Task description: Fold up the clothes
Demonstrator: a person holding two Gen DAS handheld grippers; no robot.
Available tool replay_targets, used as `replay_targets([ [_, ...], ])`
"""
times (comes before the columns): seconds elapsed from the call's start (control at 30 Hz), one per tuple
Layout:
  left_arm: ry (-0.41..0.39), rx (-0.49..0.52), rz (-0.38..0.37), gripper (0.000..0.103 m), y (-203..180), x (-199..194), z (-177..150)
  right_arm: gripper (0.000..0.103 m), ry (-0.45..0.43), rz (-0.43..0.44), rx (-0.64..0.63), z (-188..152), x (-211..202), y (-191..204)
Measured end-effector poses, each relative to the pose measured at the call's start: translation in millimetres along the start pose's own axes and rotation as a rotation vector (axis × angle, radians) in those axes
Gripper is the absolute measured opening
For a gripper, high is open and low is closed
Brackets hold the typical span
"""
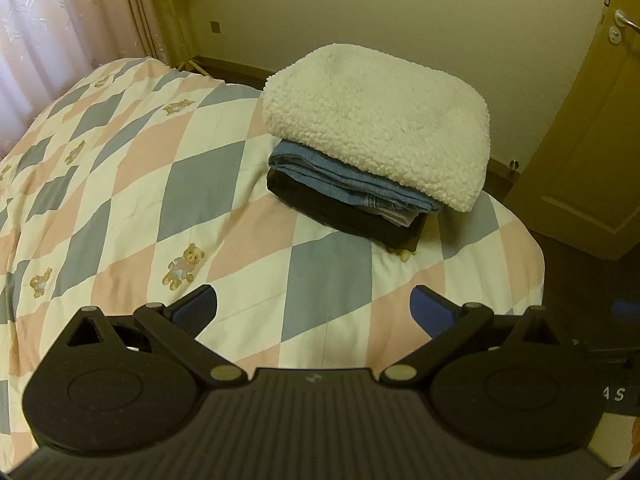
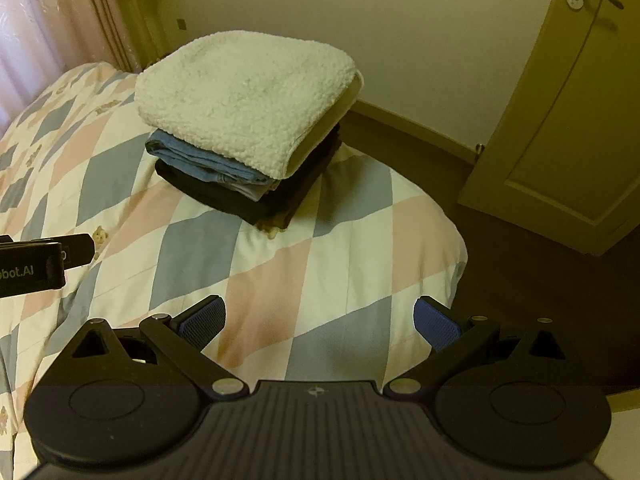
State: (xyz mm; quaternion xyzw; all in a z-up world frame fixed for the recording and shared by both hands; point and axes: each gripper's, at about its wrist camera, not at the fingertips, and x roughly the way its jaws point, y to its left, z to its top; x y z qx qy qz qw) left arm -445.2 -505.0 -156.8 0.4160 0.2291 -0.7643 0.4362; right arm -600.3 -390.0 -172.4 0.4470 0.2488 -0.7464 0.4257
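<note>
— Is there any text that can be read?

— Yes, a little. In the right wrist view, at about 9 o'clock, the black body of the left gripper (image 2: 32, 266) carries white letters "obot.AI"; the start is cut by the edge.

— And in the left wrist view?

— At about 4 o'clock, a dark surface (image 1: 614, 394) shows the pale letters "A S". The rest is hidden.

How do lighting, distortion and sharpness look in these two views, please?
Left wrist view: dim yellowish light, fisheye bulges the bed and bends the door; the clothes stack is slightly soft. Right wrist view: same warm cast, dark corners, the left gripper blurred at the edge.
</note>
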Motion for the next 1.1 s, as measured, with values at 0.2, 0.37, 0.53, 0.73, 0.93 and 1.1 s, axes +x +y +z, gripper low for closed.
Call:
replay_targets([
  [0.2, -0.015, -0.003, -0.001, 0.102, 0, -4, 4, 0.103, -0.017, 0.003, 0.004, 7, -3, -1],
  [0.37, -0.038, -0.006, -0.005, 0.102, 0, -14, 4, 0.103, -0.037, -0.004, 0.016, 9, -9, -5],
  [0.53, -0.065, -0.004, -0.01, 0.102, -2, -29, 1, 0.103, -0.059, -0.011, 0.029, 4, -20, -10],
  [0.73, -0.105, 0.0, -0.025, 0.102, -7, -52, -7, 0.103, -0.093, -0.015, 0.038, -7, -41, -15],
  [0.93, -0.154, 0.004, -0.048, 0.102, -11, -79, -19, 0.103, -0.133, -0.019, 0.044, -21, -64, -18],
  [1.1, -0.204, 0.003, -0.065, 0.102, -12, -102, -34, 0.103, -0.153, -0.013, 0.04, -36, -81, -16],
])
